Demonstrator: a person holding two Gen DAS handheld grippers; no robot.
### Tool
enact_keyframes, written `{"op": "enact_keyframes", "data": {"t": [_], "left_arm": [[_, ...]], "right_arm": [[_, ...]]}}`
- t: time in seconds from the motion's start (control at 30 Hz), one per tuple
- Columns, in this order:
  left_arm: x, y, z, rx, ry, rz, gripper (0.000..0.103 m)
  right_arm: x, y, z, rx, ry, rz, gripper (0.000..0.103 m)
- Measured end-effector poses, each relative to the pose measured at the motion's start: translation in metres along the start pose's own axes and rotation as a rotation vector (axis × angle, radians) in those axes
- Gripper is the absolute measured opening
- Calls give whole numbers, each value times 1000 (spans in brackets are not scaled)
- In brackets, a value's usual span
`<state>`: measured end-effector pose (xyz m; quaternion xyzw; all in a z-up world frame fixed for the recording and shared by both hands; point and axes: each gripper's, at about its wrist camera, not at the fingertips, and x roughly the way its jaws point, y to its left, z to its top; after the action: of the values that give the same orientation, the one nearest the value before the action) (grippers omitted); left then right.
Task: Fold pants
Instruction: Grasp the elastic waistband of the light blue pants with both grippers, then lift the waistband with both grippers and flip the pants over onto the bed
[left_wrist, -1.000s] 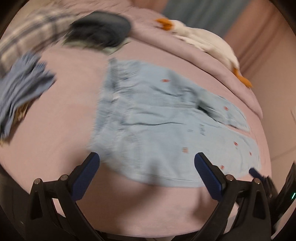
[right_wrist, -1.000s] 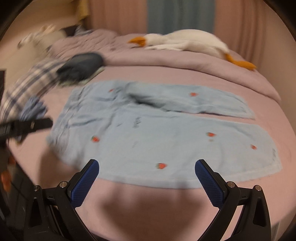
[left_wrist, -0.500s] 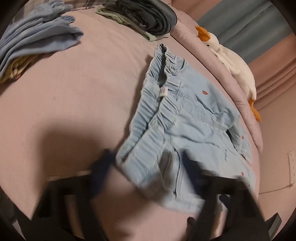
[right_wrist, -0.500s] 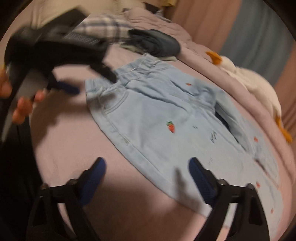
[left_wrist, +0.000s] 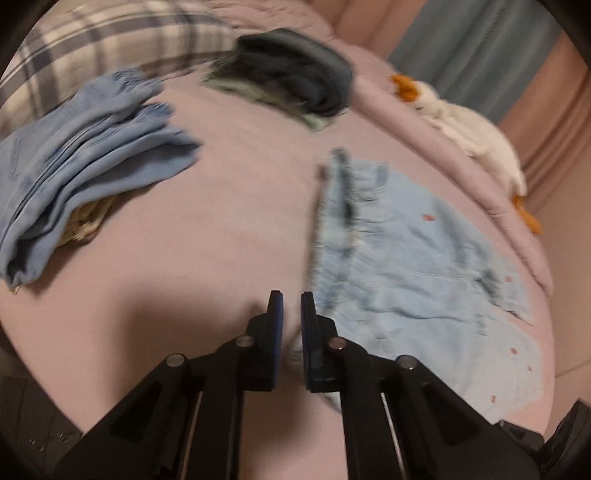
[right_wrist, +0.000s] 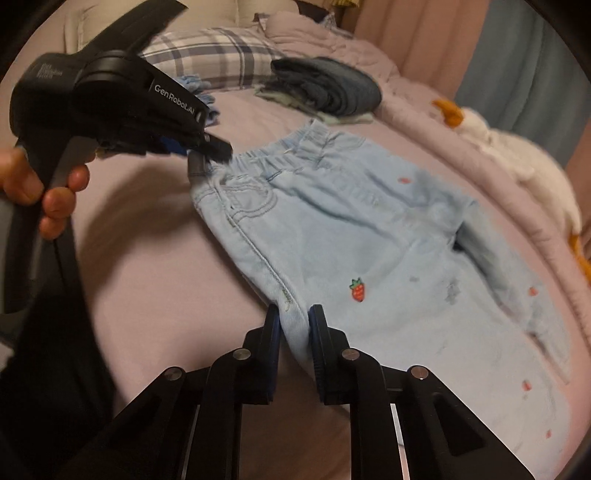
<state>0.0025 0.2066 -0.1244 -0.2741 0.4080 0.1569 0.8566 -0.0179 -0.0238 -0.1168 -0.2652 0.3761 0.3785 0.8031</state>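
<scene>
Right gripper (right_wrist: 293, 325) pinching pants (right_wrist: 369, 236) hem, bed (right_wrist: 147, 258)

My right gripper (right_wrist: 293, 325) has its blue-padded jaws pinched on the near side seam of the pale blue denim pants with small strawberry motifs (right_wrist: 369, 251), which lie spread on the mauve bedspread (right_wrist: 155, 266) ahead of it. Up and to the left, my left gripper (right_wrist: 207, 147) meets the elastic waistband corner. Beyond the pants sit a folded dark blue garment stack (right_wrist: 328, 90) and a white plush goose (right_wrist: 517, 155).
</scene>
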Motion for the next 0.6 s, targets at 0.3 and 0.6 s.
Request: {"op": "enact_keyframes", "data": {"t": [0.3, 0.6], "left_arm": [[-11, -31, 3, 184, -25, -53, 69], [44, -98, -40, 733, 148, -2, 70]], "right_arm": [[-24, -46, 9, 153, -72, 154, 38], [15, -70, -16, 110, 166, 100, 50]]}}
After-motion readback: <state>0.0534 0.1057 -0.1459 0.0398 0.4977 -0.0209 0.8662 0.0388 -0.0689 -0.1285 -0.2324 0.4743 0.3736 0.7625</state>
